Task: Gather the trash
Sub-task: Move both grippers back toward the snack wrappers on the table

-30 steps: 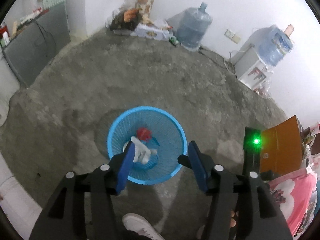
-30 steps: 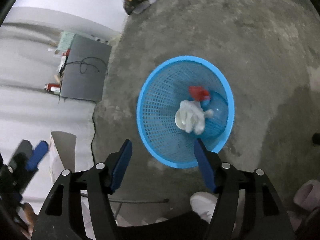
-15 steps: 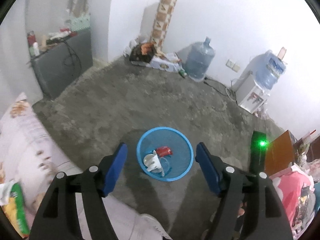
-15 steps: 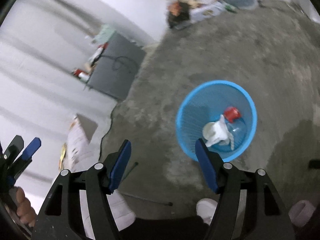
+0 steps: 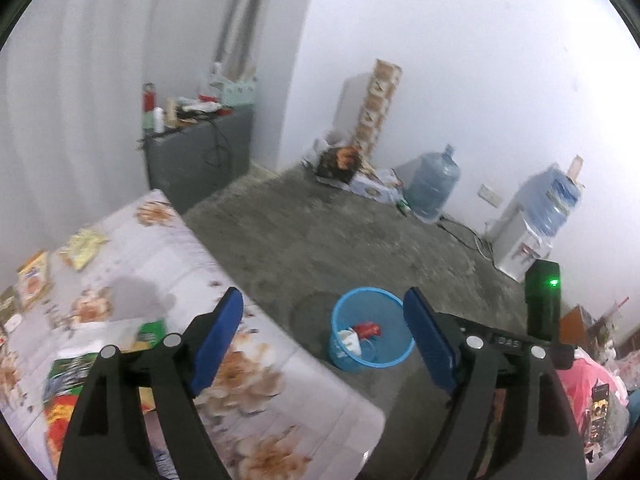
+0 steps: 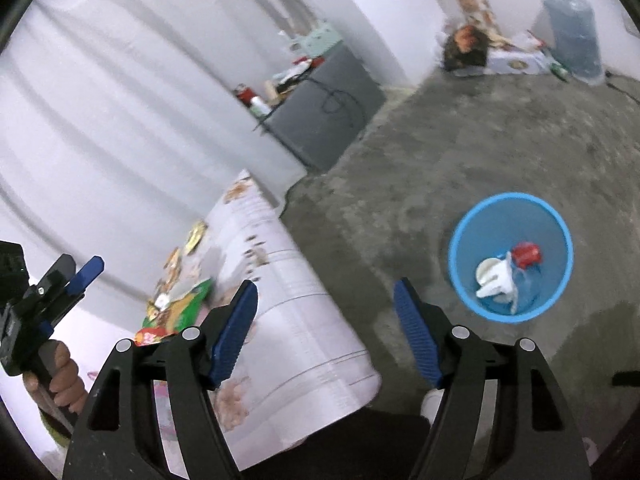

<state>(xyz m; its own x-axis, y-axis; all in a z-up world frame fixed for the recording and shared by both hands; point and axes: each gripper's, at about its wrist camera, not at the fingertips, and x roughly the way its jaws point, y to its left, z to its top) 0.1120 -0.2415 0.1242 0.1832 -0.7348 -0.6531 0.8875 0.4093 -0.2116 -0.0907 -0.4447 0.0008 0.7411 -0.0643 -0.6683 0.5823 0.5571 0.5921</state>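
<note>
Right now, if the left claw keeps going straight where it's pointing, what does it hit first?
Probably the bare concrete floor beyond the flowered table's edge, just left of the blue basket. The left claw is open and empty; depth is uncertain.

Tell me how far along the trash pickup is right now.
Partly done. The blue basket on the floor already holds a red can and white scraps. Nothing is in hand: the left gripper and right gripper are open. Snack wrappers still lie on the floral table.
</note>
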